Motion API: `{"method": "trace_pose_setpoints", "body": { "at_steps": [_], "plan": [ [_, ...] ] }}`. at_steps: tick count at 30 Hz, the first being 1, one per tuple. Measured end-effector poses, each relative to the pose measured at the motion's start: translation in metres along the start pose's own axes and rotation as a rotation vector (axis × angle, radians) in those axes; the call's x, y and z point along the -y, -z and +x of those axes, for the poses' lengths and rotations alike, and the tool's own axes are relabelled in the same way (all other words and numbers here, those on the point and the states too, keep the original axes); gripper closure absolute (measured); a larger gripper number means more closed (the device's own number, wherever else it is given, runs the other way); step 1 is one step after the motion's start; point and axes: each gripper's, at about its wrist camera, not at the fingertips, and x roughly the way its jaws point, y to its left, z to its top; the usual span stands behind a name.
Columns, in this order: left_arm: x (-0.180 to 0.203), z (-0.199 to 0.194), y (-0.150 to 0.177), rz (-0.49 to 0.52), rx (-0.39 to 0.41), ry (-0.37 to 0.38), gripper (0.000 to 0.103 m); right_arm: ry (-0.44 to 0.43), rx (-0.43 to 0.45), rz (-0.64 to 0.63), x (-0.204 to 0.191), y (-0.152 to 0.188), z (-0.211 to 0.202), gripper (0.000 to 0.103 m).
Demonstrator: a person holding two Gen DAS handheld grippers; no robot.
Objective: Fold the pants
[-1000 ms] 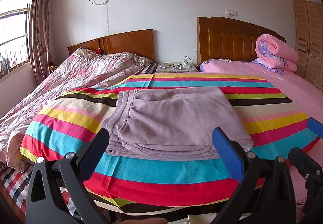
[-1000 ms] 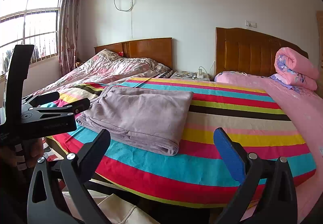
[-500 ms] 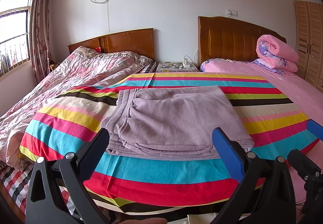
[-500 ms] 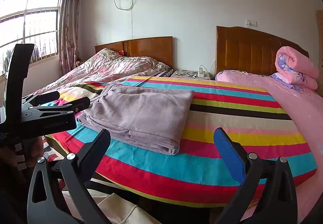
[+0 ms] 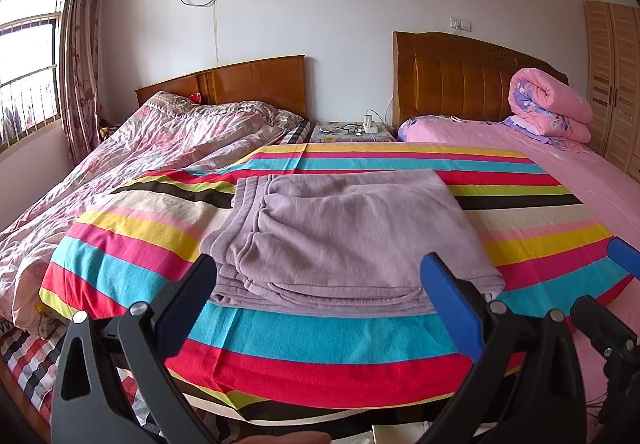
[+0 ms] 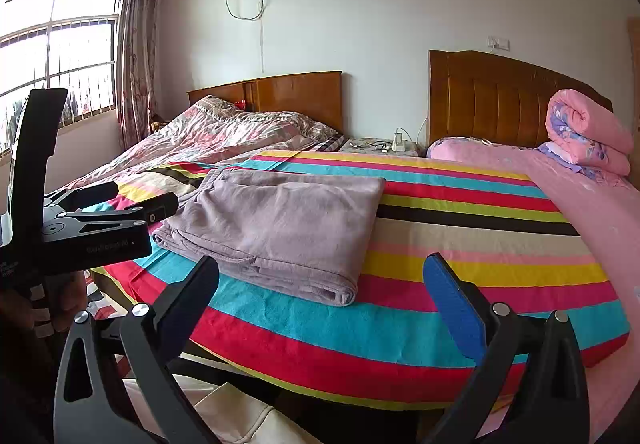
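The lilac pants [image 5: 344,236] lie folded in a flat rectangle on the striped sheet [image 5: 320,332], near the bed's front edge; they also show in the right wrist view [image 6: 280,224]. My left gripper [image 5: 320,284] is open and empty, held off the bed just in front of the pants. My right gripper [image 6: 320,284] is open and empty, in front of the bed to the right of the pants. The left gripper also shows at the left of the right wrist view [image 6: 120,204].
A second bed with a crumpled floral quilt [image 5: 140,164] lies to the left. A rolled pink quilt [image 5: 548,108] sits by the right headboard. A nightstand [image 5: 352,132] with a charger stands between the headboards. A wardrobe [image 5: 616,84] stands at the right.
Both grippers have stayed open and almost still. The pants have not moved.
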Motion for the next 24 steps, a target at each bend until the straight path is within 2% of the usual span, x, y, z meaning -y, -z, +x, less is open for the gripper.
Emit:
{"method": "trace_pose_setpoints", "body": {
  "at_steps": [24],
  "plan": [
    [-0.0017,-0.001,0.0039,-0.007,-0.005,0.001,0.001,-0.012,-0.009,-0.001,-0.0045,0.0052,0.0024,0.004]
  ]
}}
